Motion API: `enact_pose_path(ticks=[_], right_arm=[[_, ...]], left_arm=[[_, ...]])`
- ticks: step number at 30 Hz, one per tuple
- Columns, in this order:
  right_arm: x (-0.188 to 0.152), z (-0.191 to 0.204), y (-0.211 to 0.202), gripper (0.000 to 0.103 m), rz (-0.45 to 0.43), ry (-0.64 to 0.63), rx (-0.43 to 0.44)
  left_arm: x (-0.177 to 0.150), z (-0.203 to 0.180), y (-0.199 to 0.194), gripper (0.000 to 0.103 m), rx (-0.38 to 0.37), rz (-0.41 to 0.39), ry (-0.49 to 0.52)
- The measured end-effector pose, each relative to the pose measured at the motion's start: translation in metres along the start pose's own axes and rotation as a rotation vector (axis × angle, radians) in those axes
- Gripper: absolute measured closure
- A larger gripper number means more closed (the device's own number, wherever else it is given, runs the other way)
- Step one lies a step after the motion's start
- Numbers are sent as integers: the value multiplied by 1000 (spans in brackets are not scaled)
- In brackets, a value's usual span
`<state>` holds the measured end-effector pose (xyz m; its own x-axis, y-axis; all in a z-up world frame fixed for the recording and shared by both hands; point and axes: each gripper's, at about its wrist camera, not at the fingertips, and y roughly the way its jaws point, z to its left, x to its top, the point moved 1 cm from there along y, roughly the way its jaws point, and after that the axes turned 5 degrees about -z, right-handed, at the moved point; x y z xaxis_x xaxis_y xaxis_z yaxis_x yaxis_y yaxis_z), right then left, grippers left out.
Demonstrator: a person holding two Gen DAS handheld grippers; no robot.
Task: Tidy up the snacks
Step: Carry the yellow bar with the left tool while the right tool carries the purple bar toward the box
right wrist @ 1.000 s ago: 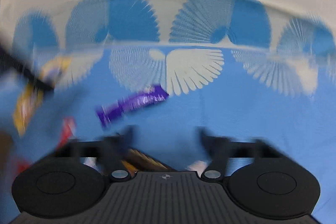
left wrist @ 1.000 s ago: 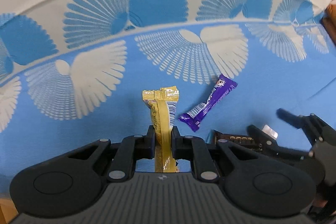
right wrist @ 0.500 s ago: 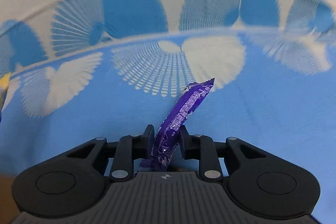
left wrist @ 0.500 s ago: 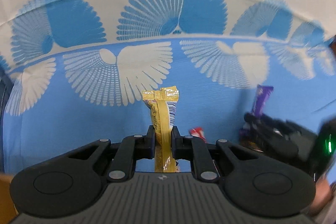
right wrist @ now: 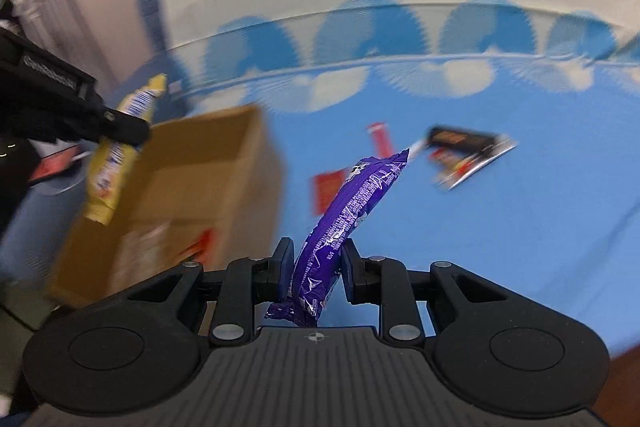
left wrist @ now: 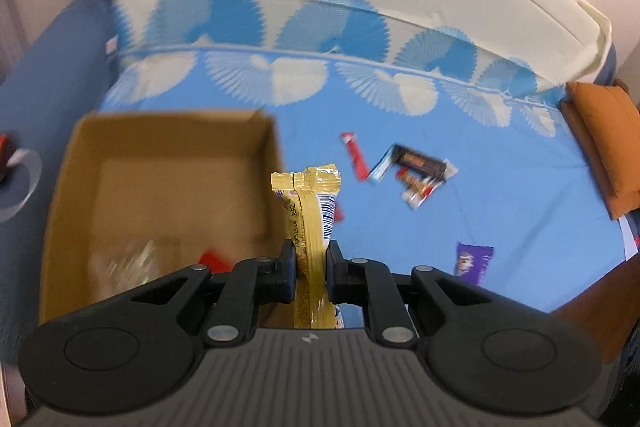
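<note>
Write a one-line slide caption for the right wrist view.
Right claw grips a purple snack bar above the blue sheet, near a cardboard box where the left claw carries a yellow bar.

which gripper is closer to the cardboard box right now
Left. The left gripper, holding the yellow bar, is at the cardboard box rim; the right gripper, holding the purple bar, sits farther right.

My two wrist cameras look forward and down from above, both sharing the cardboard box (left wrist: 160,187) (right wrist: 192,179) and blue sheet (left wrist: 500,211) (right wrist: 500,227).
</note>
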<state>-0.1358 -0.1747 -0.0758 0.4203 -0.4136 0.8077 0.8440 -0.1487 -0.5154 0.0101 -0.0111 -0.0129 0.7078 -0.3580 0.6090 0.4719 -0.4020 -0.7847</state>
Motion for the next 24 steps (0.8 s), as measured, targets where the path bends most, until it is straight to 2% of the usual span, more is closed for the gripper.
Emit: enact_pose_path(ticks=[3, 6, 10, 16, 24], right_arm=[[-14, 42, -16, 76, 23, -64, 52], [-23, 78, -31, 76, 20, -150, 92], [-34, 113, -50, 76, -2, -245, 103], [-40, 127, -76, 76, -48, -277, 64], [-49, 142, -95, 76, -82, -321, 36]], left_arm=[[-37, 24, -32, 87, 40, -7, -34], [-73, 43, -58, 87, 94, -21, -21], [-108, 66, -80, 88, 105, -24, -61], [-132, 72, -103, 87, 90, -74, -73], [-144, 77, -122, 88, 61, -120, -106]])
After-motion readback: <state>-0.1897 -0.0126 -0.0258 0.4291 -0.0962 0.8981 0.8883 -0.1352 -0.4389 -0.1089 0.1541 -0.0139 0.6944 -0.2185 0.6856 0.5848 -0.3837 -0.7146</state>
